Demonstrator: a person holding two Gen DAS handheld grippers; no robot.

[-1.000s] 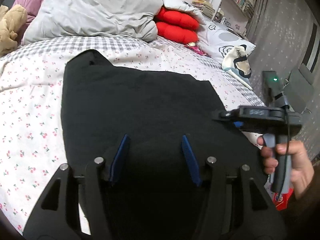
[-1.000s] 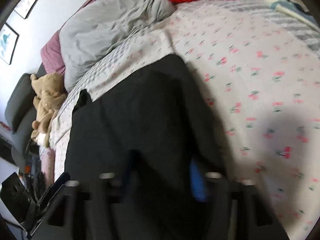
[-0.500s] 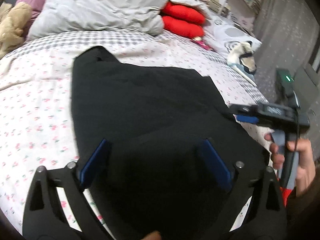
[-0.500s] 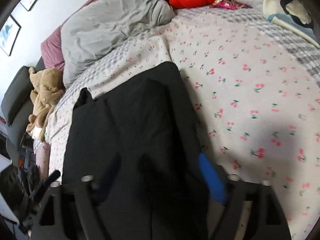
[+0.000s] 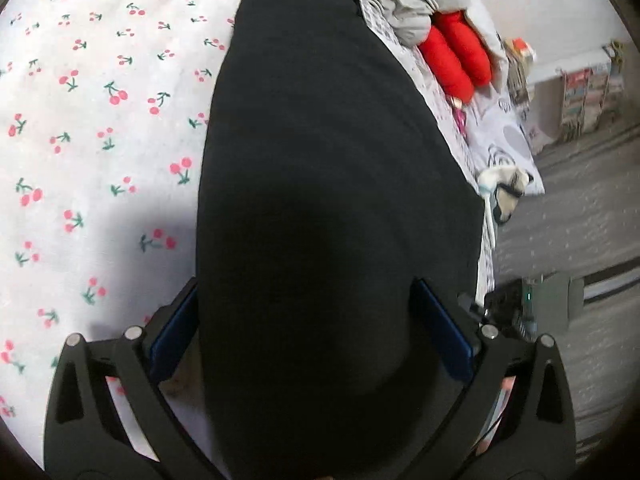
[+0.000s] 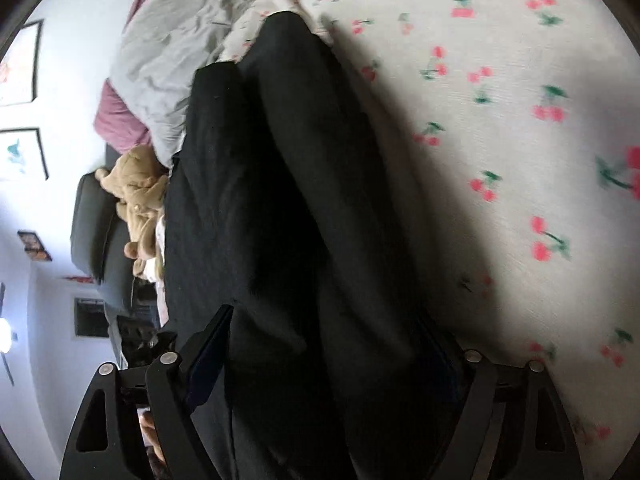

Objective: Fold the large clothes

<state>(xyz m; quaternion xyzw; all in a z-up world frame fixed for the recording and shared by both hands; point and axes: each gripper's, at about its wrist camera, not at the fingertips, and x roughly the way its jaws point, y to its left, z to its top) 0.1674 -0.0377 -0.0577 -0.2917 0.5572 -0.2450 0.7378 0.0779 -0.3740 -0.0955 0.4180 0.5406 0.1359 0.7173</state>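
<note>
Both grippers have dropped and rolled toward the black garment [image 5: 332, 184], lying lengthwise, partly folded, on the cherry-print bedsheet [image 5: 100, 128]. Left gripper [image 5: 312, 332] has just opened wide; right gripper [image 6: 320, 356] opened, then narrowed slightly, cloth between both pairs of jaws, ungripped. Judged step: regrasping the near edge; next, pinching it to fold forward.
</note>
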